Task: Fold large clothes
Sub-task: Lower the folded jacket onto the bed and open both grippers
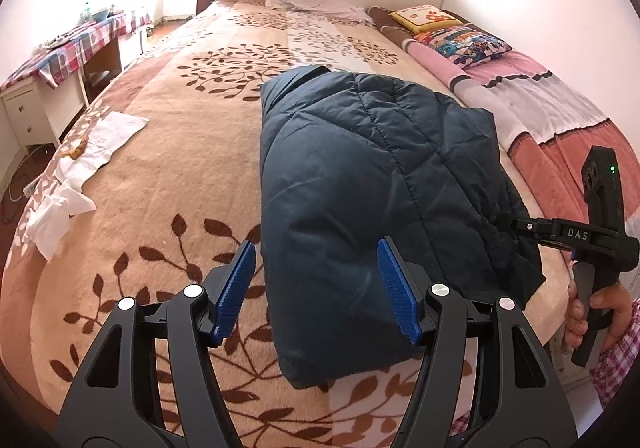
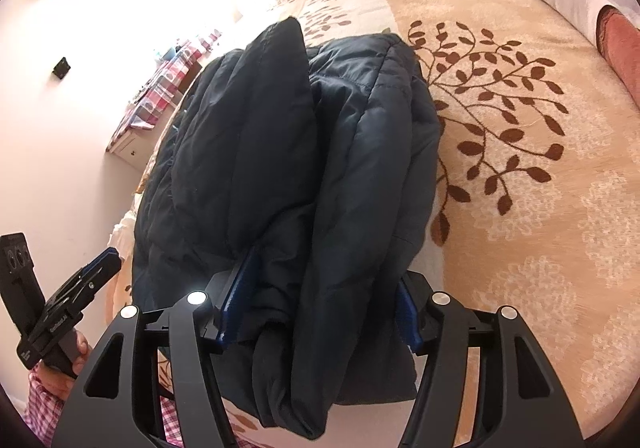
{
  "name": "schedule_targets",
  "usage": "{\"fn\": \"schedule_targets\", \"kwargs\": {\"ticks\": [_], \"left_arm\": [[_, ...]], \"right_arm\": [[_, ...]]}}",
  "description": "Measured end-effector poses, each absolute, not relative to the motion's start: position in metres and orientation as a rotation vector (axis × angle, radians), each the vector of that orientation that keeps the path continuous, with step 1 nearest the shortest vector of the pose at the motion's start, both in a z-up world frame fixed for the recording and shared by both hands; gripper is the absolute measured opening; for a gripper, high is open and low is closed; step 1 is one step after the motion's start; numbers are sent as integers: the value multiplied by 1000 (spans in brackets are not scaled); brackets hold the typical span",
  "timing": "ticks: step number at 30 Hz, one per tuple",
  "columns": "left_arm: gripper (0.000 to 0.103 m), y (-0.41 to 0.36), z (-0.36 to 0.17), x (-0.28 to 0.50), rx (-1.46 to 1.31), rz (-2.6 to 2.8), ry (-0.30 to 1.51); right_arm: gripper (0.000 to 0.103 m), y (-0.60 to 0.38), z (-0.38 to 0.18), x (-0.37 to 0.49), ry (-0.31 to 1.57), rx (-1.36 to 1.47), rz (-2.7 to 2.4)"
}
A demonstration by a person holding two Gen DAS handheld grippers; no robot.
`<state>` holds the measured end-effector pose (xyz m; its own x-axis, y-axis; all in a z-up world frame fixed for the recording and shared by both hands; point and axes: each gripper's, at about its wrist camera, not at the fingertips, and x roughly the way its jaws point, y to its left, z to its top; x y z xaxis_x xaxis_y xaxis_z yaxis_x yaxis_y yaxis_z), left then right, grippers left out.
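The jacket [image 1: 372, 184], dark and quilted, is lying folded into a thick bundle on the bed [image 1: 180, 136], toward the near edge, with the pink quilt [image 1: 540, 104] just beyond its right side.

The left gripper [image 1: 316, 288] is hovering over the jacket's near-left corner with its jaws standing wide and nothing between them; one pad is hanging over the jacket, the other over the bed beside it.

The right gripper [image 2: 320, 304] is at the jacket's near-right edge, and its jaws are straddling a thick wad of folded layers. The pads are pressing against the fabric on both sides, so it appears to be gripping the jacket [image 2: 304, 168], though the gap is staying fairly wide because of the bulk.

The main risk is probably the puffy, slippery shell. With only one side being held, lifting or pulling could let the inner layers slide out of the grip, so the bundle would be springing open. Dragging from the right alone may also be skewing the fold and bunching it toward the bed's edge, where the near corner looks close to overhanging. The left gripper, closing where it is, might be catching only the top layer.
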<state>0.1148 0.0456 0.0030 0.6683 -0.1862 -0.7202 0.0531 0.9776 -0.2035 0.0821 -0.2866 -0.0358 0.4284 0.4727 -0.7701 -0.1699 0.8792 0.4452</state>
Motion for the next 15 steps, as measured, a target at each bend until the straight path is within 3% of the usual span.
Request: {"fn": "schedule_targets", "kwargs": {"ticks": [15], "left_arm": [[63,38,5,84,-181,-152,830]], "right_arm": [[64,-321,-6,54,945,358,381]]}}
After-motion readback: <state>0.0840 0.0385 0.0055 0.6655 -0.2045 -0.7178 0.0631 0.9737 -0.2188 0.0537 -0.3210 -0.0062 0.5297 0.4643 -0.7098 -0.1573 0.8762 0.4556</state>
